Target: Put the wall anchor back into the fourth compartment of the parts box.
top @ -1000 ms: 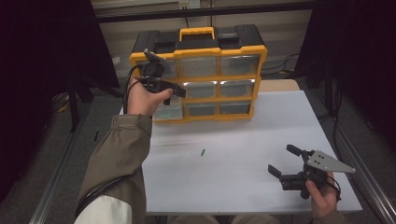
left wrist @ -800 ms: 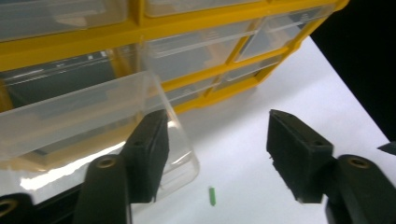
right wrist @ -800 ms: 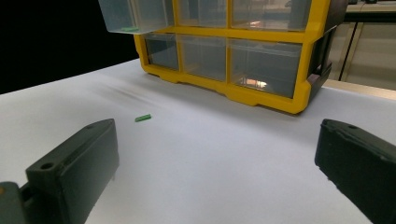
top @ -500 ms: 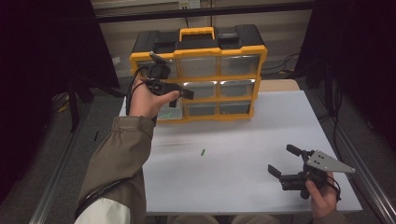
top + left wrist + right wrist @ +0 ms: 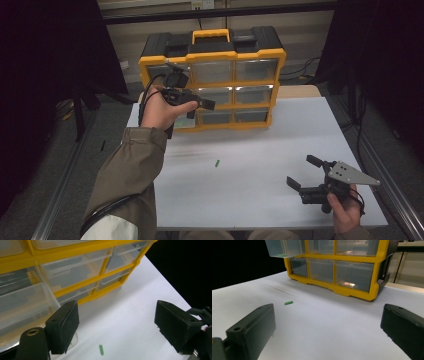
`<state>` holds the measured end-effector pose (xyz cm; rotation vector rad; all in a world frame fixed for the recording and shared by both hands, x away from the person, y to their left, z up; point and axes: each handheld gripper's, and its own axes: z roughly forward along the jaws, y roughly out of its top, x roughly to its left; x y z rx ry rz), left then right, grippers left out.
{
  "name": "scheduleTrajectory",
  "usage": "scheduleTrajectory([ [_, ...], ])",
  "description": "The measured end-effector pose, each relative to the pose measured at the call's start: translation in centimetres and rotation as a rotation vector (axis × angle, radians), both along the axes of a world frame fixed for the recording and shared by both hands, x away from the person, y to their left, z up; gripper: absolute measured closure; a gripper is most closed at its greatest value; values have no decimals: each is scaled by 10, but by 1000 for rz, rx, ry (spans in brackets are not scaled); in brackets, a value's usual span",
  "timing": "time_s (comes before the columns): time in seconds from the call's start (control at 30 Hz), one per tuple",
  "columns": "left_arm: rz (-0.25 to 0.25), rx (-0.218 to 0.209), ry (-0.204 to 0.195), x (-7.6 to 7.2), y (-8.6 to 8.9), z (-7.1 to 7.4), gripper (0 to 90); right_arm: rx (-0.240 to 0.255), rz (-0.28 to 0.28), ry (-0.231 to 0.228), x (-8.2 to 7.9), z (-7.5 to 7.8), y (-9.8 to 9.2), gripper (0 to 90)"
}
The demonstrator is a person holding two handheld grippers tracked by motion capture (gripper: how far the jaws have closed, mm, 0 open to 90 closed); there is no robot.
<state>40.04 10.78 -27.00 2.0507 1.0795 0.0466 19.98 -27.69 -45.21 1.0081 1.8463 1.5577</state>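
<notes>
A yellow organizer (image 5: 212, 80) with clear drawers stands at the back of the white table (image 5: 280, 145). Its middle-left drawer (image 5: 284, 248) is pulled out, with a small green piece (image 5: 280, 255) inside. My left gripper (image 5: 197, 107) hangs just in front of that drawer (image 5: 22, 305). Its jaws have just been opening and stand open with nothing between them (image 5: 116, 315). Another small green piece (image 5: 217, 163) lies loose on the table (image 5: 101, 350) (image 5: 288, 303). My right gripper (image 5: 300, 171) rests open near the front right, empty (image 5: 329, 308).
The table's right edge (image 5: 350, 145) and front edge (image 5: 270, 226) are close to the right gripper. Metal rails (image 5: 60, 200) run along the floor on both sides. Bare white surface lies between the organizer (image 5: 352, 290) and the right gripper.
The left gripper's jaws have spread wider, and the hand has drifted slightly right and toward me, off the drawer front. The right gripper has stayed put.
</notes>
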Motion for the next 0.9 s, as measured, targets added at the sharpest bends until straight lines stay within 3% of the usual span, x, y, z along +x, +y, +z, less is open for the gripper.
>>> scheduleTrajectory([
  [0.27,-19,1,-13,-3,-3,-5,169,-2,-2,2,0,0,0,0],
  [0.9,-41,-17,-3,-10,-13,-18,164,-1,4,3,0,0,0,0],
])
